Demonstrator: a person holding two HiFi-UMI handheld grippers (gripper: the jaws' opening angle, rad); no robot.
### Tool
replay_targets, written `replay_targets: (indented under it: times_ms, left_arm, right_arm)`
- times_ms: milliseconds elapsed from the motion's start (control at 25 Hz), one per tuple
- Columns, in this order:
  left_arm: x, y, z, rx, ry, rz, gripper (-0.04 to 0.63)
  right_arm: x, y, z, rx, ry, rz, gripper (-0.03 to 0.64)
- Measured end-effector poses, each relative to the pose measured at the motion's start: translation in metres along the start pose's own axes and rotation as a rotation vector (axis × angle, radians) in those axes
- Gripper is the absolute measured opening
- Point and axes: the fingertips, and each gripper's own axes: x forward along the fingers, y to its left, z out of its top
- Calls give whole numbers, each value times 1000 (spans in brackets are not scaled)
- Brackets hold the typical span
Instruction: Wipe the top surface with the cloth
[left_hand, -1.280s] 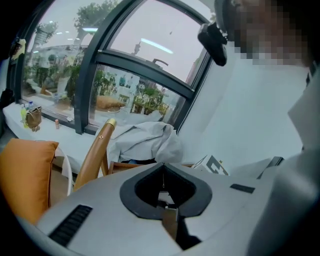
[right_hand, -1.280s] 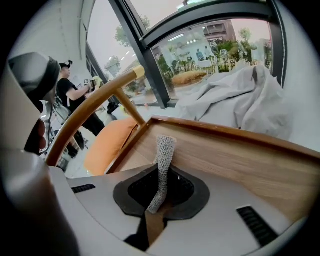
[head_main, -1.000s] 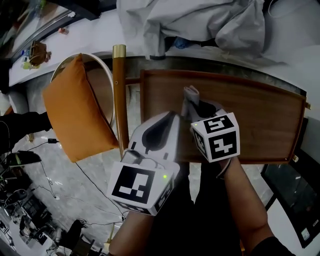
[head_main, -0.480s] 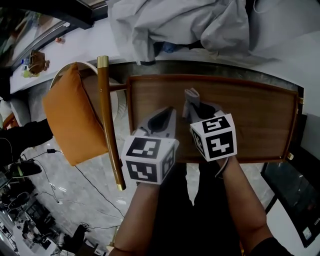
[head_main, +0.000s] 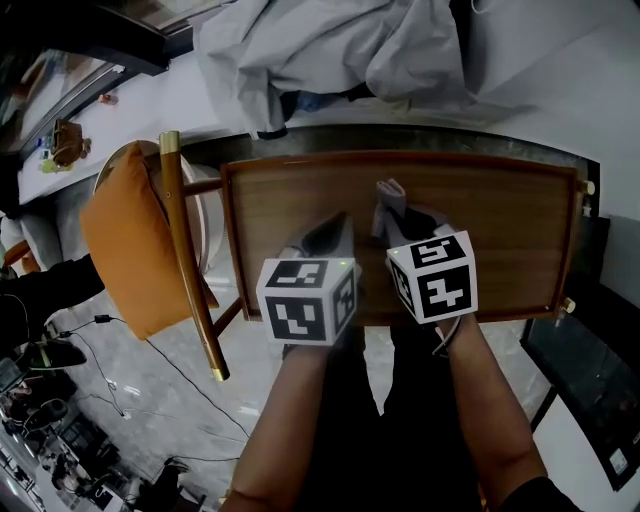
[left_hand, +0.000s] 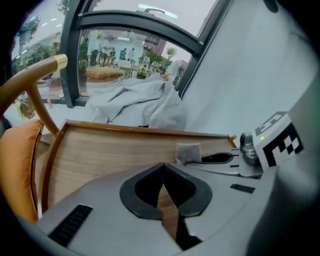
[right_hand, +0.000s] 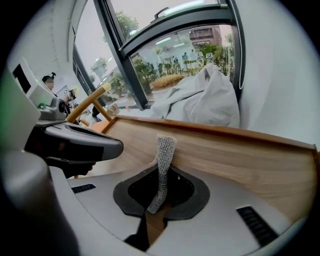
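Right tongs (right_hand: 161, 175) pinch the cloth (right_hand: 165, 147) — left tongs (left_hand: 163, 172) closed.

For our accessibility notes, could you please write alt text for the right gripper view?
The right gripper is shut on a grey knitted cloth standing upright between its jaws, over a brown wooden tabletop. The left gripper shows at left; crumpled grey fabric lies beyond.

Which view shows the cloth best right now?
The right gripper view: the cloth stands close-up, pinched between shut jaws. Head view shows only its top end beyond the marker cube; left gripper view shows a small grey patch.
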Motion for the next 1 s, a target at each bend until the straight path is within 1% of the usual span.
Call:
replay_targets:
  times_ms: [240, 480, 1000]
  left_arm:
    - [26, -35, -2, 4, 34, -6, 11]
    - [44, -68, 0, 13, 47, -6, 11]
    - [87, -151, -3, 46, 75, -65, 11]
  right_arm:
    - [-17, -41, -8, 31, -14, -35, 37]
    - [-37, -80, -18, 53, -15, -65, 37]
    - [-78, -154, -43, 98, -19, -141, 37]
